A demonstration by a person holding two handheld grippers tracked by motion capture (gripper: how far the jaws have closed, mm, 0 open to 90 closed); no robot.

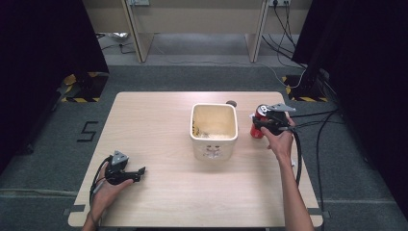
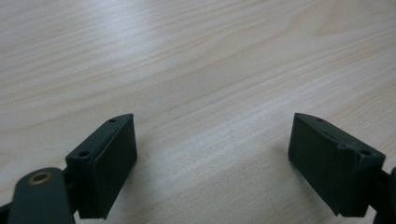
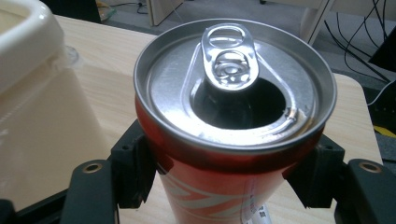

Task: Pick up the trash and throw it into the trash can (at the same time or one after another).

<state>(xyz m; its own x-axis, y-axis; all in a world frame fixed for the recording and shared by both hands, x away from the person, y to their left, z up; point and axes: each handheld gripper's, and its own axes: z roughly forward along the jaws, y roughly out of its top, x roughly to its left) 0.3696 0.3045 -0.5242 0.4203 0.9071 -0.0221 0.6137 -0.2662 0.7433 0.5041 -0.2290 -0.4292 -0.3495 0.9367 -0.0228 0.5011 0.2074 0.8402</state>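
A red drink can with its tab opened stands upright on the wooden table, just right of a cream square bin. My right gripper is around the can's upper body. In the right gripper view both black pads press against the sides of the can, so the right gripper is shut on it. My left gripper rests low over the table's front left part. In the left gripper view its jaws stand wide apart, and the left gripper is open over bare wood.
The bin holds some pale, straw-like material and fills the left side of the right gripper view as a cream wall. A small brown round object lies behind the bin. Cables trail off the table's right edge.
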